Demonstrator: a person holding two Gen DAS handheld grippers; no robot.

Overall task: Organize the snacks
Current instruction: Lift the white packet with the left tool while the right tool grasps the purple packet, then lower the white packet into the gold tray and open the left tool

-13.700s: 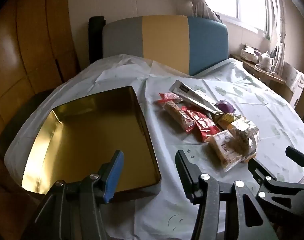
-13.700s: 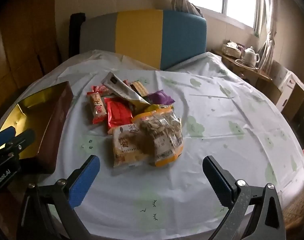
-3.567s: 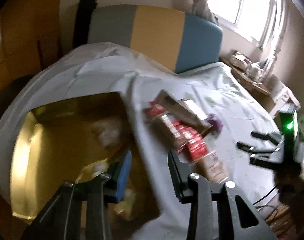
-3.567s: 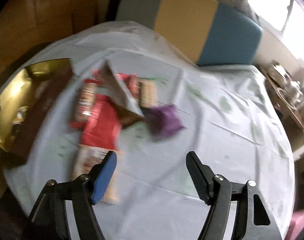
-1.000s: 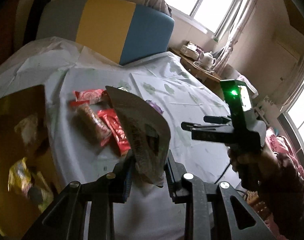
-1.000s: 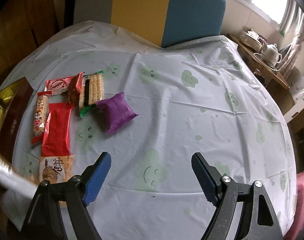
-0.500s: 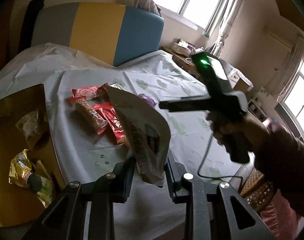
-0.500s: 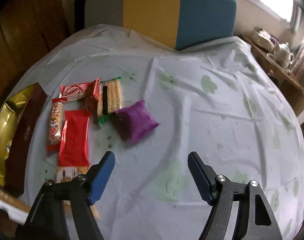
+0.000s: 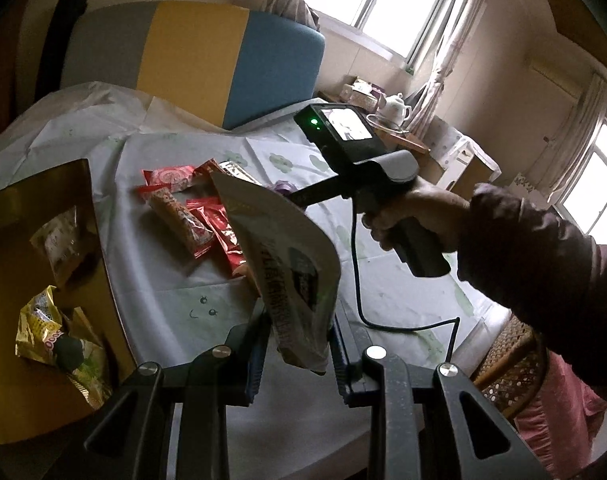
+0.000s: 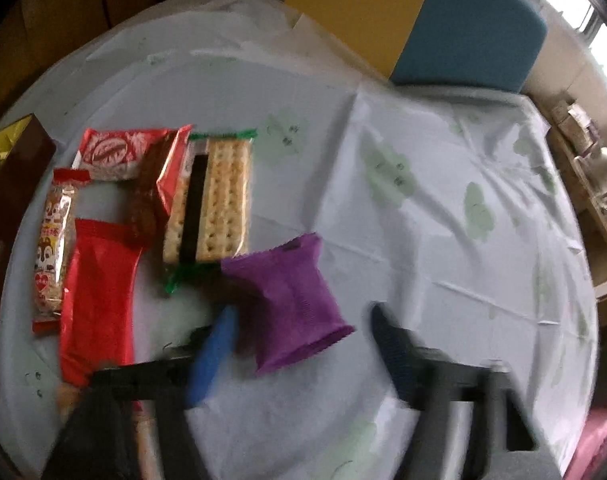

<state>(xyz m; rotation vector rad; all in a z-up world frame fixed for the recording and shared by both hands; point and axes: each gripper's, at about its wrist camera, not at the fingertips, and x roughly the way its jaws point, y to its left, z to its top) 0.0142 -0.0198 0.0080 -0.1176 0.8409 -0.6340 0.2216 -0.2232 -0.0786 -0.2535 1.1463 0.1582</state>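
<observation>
**Two pickups under way at once, one grip marginal**

Daylight from the windows falls on a round table (image 10: 443,168) covered with a pale cloth printed with green clouds. At its left edge a gold-lined tin (image 9: 31,392) is seen, with two snack bags already lying inside.

A long white pouch (image 9: 281,256) is pinched by the left gripper (image 9: 297,350), whose jaws are pressed onto its lower end only. The pouch's long axis is tilted up and away from the gripper, its free end pointing back toward the loose snacks. Because it is held by one end, it is judged likely to swing or slip before the tin is reached, or to catch on the tin's wall.

The purple packet (image 10: 289,300) lies flat just beside the cracker pack (image 10: 211,200), its long axis running diagonally from upper left to lower right. The right gripper (image 10: 299,344) is closing around it, the pads not yet pressed on. An off-centre bite is judged possible, and the cracker pack could be nudged.
</observation>
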